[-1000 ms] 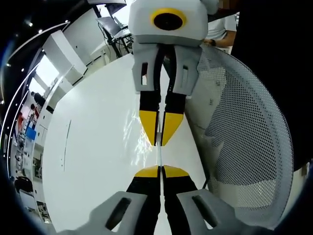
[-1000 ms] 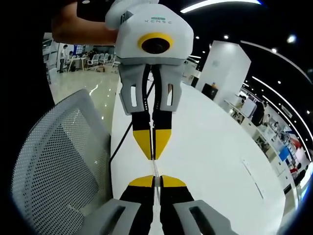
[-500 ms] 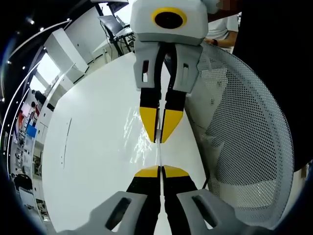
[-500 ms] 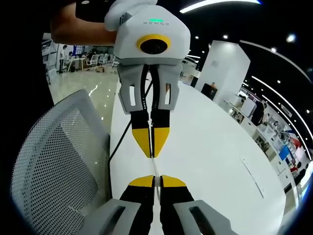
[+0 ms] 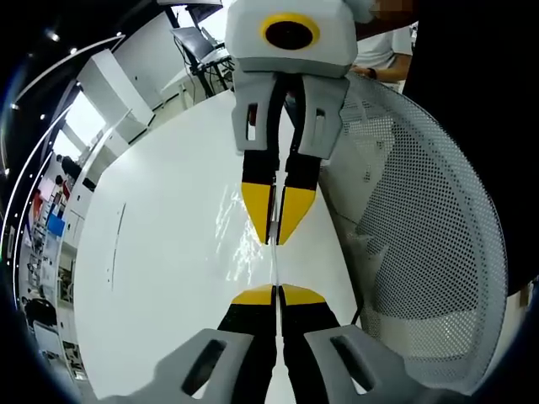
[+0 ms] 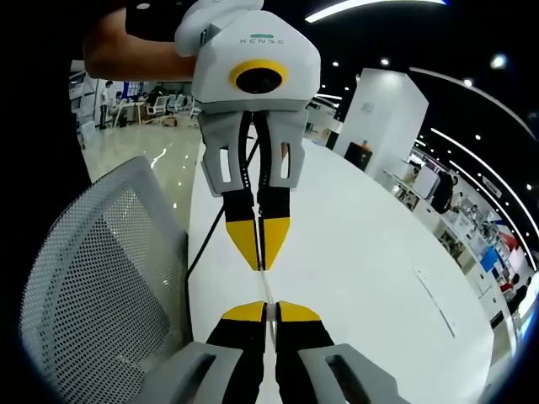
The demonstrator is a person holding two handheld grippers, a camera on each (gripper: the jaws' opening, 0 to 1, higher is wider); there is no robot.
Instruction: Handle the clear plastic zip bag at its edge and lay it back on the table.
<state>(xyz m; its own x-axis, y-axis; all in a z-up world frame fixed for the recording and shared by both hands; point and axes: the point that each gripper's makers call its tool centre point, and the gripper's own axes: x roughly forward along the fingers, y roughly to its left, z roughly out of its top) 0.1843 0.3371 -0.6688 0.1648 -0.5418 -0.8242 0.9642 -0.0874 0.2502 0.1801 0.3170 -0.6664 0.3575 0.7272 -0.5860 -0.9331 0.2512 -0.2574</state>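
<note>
Clear plastic zip bag [image 5: 275, 268]: thin, limp, light, likely slippery film, stretched edge-on above the white surface [image 5: 168, 236], opposite edges pinched between left tool [image 5: 275, 296] and right tool [image 6: 266, 313].

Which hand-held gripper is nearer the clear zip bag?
Neither: the left hand-held gripper is shut on the zip bag at one end of its edge, the right hand-held gripper at the opposite end.

Clear zip bag [image 5: 275, 268] stretched edge-on, above white table [image 5: 160, 252].
</note>
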